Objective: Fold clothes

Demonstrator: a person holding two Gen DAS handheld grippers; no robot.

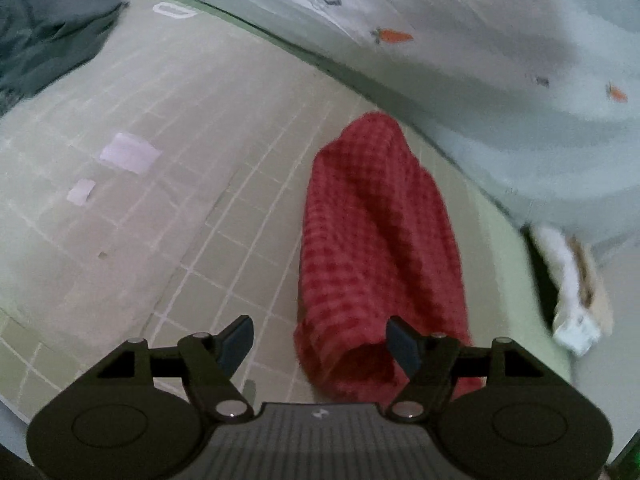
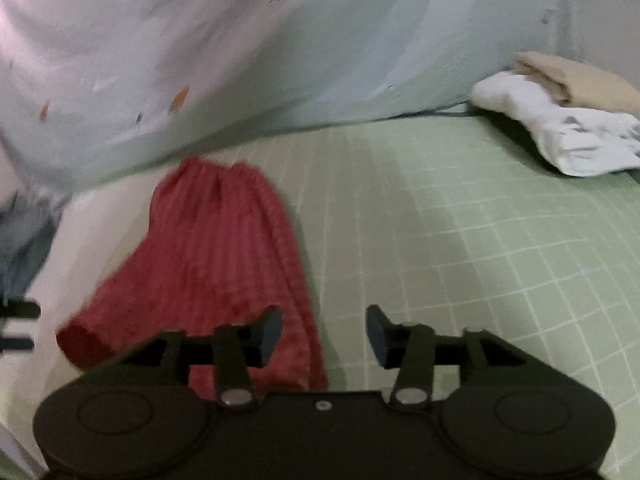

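Green gridded mat (image 1: 168, 168), red checked cloth (image 1: 380, 248) lying folded on it.

Left gripper (image 1: 320, 344) hovers low with jaws spread wide and empty, the cloth's near end at its 1 o'clock, under the right finger. Right gripper (image 2: 324, 336) is likewise parted, holding nothing; the red checked cloth (image 2: 216, 264) lies at its 10 o'clock. White and beige folded garments (image 2: 560, 120) sit at 2 o'clock against a carrot-print sheet (image 2: 240, 60).

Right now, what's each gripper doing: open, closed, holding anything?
Left gripper: open, empty, at the red garment.
Right gripper: open, empty.
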